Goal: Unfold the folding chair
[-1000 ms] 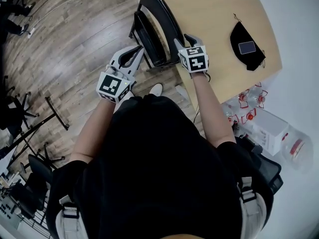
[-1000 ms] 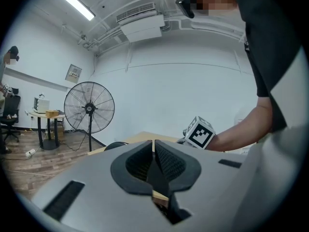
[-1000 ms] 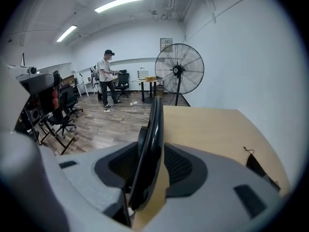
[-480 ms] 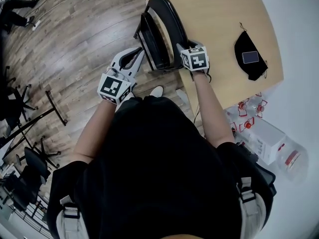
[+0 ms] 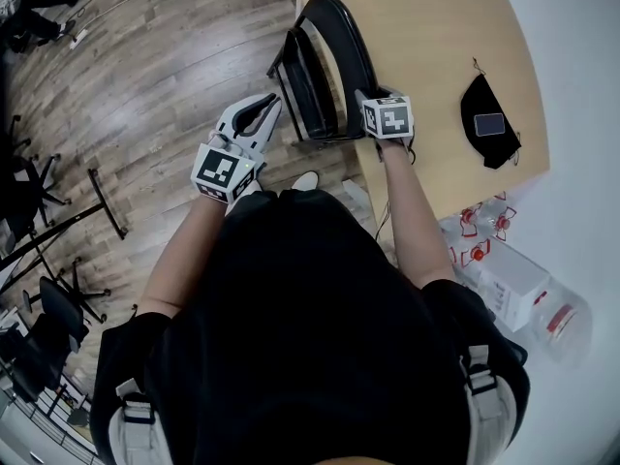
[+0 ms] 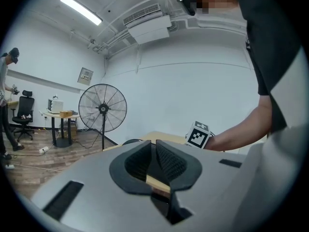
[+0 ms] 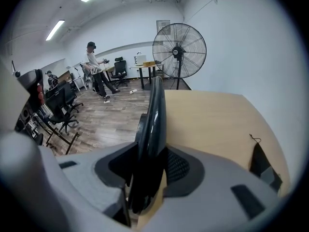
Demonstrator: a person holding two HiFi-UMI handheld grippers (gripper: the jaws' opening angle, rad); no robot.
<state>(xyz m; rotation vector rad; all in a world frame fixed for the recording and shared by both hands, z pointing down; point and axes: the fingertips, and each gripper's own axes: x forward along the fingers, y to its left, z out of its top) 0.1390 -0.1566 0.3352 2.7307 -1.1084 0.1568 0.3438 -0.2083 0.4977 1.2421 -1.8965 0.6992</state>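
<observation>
Since the earlier frame the right gripper (image 5: 373,105) has tipped more steeply down, so that in the head view its marker cube now covers most of its fingers. The folding chair (image 5: 325,66) sits a little further right in the picture than before. The left gripper (image 5: 266,105) has drifted slightly right with it.

The chair is black and still folded flat. It stands at upper centre of the head view, on the wooden plank floor (image 5: 155,76), just beside the edge of a pale wooden table (image 5: 426,37). In the right gripper view the jaws are clamped on the chair's curved top rim (image 7: 154,120), which runs up the middle of the frame between the pads. The left gripper's jaws (image 6: 155,146) are together, with nothing between them. It hangs just left of the chair, apart from it.

On the table, toward the right edge of the head view, lies a black pouch (image 5: 489,124) with a small dark rectangle on it. Below the table's corner, at lower right, stand plastic bottles (image 5: 480,231) with red labels.

The room is a bright office with white walls and strip lights (image 6: 80,9) on the ceiling. A large pedestal fan (image 7: 179,50) stands beyond the table. Office chairs (image 5: 39,337) crowd the left edge of the head view. A person (image 7: 96,71) stands far back at the left of the right gripper view.
</observation>
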